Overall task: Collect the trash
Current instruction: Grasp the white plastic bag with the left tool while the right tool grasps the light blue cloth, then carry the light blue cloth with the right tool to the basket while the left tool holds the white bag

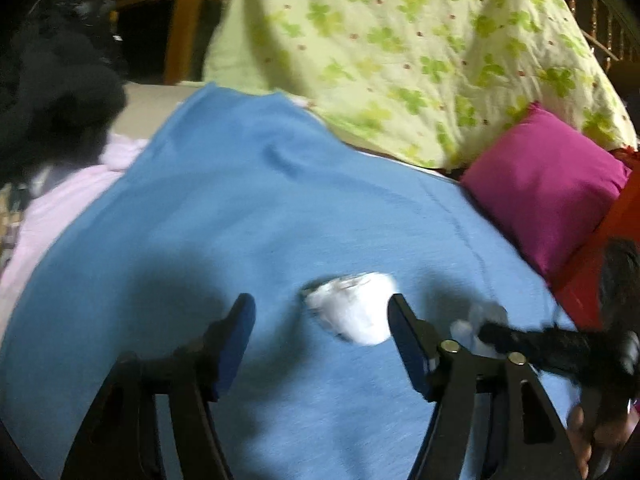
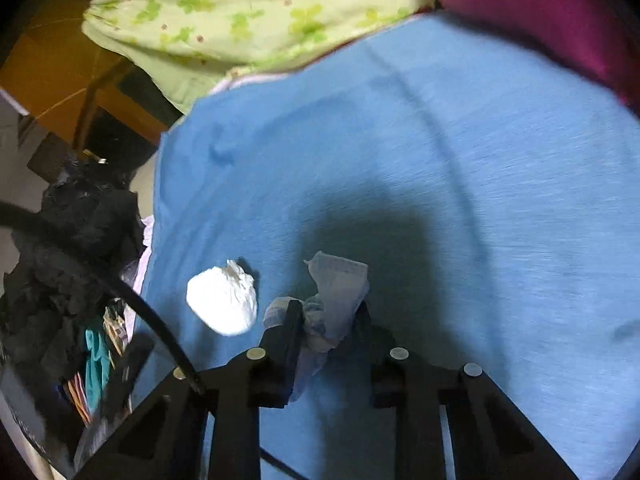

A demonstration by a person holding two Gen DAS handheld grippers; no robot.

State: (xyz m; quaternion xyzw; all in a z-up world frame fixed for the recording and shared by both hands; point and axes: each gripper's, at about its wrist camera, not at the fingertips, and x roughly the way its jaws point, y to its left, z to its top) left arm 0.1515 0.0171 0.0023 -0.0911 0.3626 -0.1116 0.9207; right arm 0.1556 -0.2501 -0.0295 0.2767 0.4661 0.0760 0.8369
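Right gripper (image 2: 326, 312) fingers are clamped on a crumpled paper (image 2: 340, 292). Left gripper (image 1: 322, 312) is wide open, and the white wad (image 1: 352, 306) sits on the blue blanket (image 1: 240, 200) just ahead, nearer its right finger.

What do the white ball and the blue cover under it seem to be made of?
White ball: probably crumpled tissue or soft paper, matte, with fine creases. Blue cover: likely soft woven or knit cloth, matte, with shallow folds; the blur hides its weave.
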